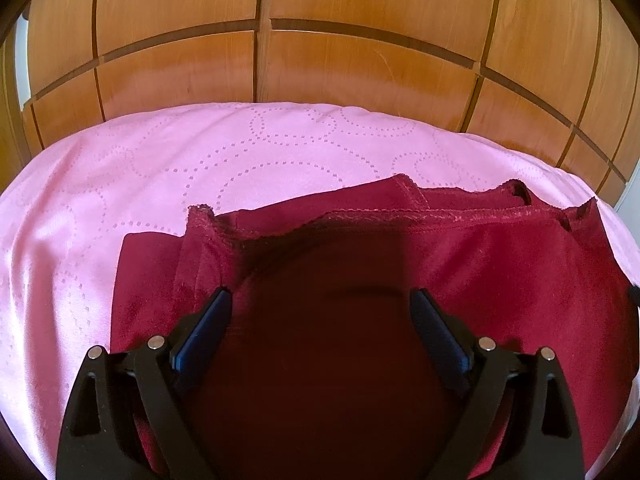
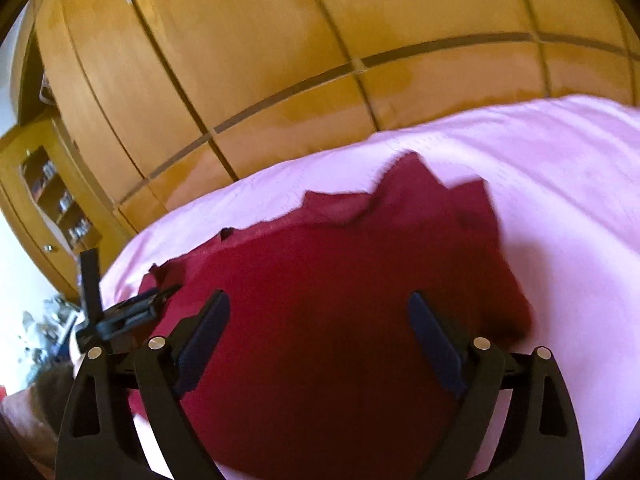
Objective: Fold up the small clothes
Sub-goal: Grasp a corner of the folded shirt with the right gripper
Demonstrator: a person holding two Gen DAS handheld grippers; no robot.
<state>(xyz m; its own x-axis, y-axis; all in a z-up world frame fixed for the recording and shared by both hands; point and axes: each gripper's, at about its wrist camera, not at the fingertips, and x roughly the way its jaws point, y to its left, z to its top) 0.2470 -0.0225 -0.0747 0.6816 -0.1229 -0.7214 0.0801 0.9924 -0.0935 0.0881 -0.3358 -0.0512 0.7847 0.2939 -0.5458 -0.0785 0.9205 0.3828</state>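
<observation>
A dark red garment [image 1: 460, 264] with a lace-trimmed edge lies spread on a pink bedspread [image 1: 120, 184]. My left gripper [image 1: 320, 300] is open just above the garment's middle, holding nothing. The garment also shows in the right wrist view [image 2: 340, 248], partly folded and rumpled at its far edge. My right gripper [image 2: 320, 304] is open over it and empty. The left gripper [image 2: 132, 312] shows at the left of the right wrist view, by the garment's left edge.
A wooden wardrobe [image 1: 320, 40] with panelled doors stands right behind the bed. A small wooden cabinet with glass-front shelves [image 2: 52, 196] stands at the left. The pink bedspread [image 2: 560, 200] extends to the right and the far side.
</observation>
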